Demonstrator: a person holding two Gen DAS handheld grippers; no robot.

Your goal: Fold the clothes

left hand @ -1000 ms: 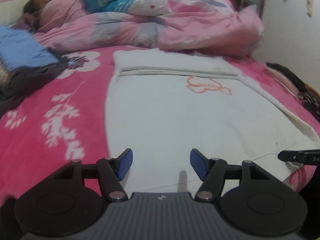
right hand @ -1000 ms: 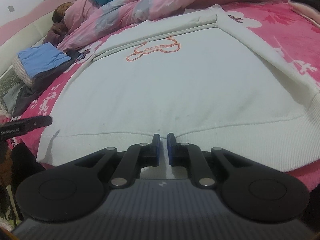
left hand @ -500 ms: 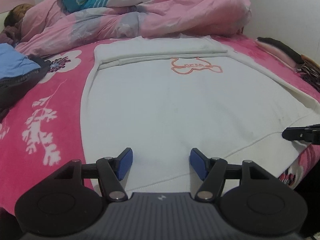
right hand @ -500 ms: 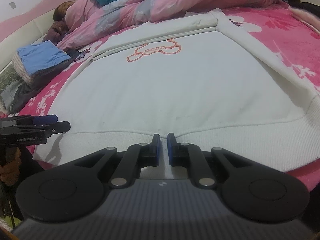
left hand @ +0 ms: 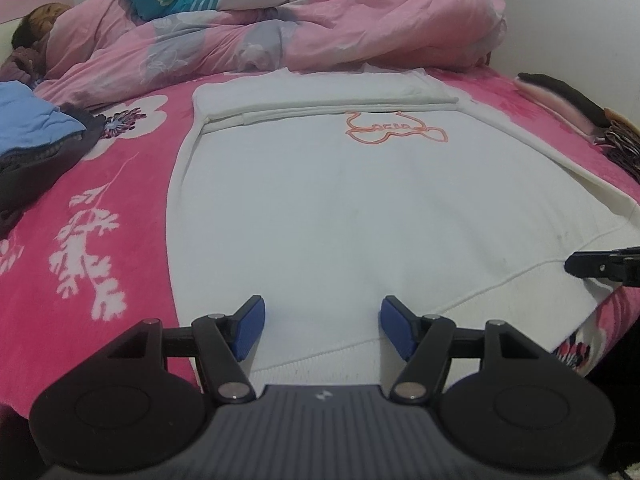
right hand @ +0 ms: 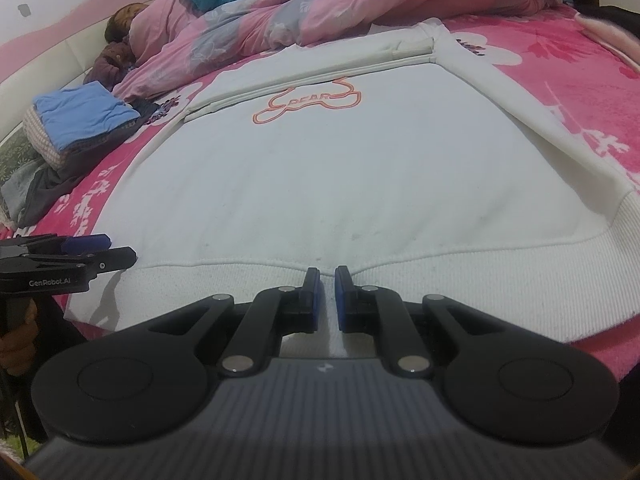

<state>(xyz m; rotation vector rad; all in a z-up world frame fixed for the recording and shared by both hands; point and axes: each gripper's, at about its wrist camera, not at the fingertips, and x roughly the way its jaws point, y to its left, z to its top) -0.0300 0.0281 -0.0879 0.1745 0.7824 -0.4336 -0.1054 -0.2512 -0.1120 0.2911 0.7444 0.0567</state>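
Right claw (right hand: 327, 298): pinches sweatshirt (right hand: 340, 184) hem.
Left claw (left hand: 322, 330): open over hem.
Risk: lopsided fold from 1-sided grip.

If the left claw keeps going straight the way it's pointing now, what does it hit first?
Most likely the white sweatshirt. The left claw stands open, angled down over the garment's ribbed hem near its left corner, with nothing else between its fingers. How far above the fabric it sits is unclear.

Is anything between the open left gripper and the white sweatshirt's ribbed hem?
Nothing visible. The left gripper hangs open directly over the ribbed hem of the white sweatshirt on the pink floral blanket.
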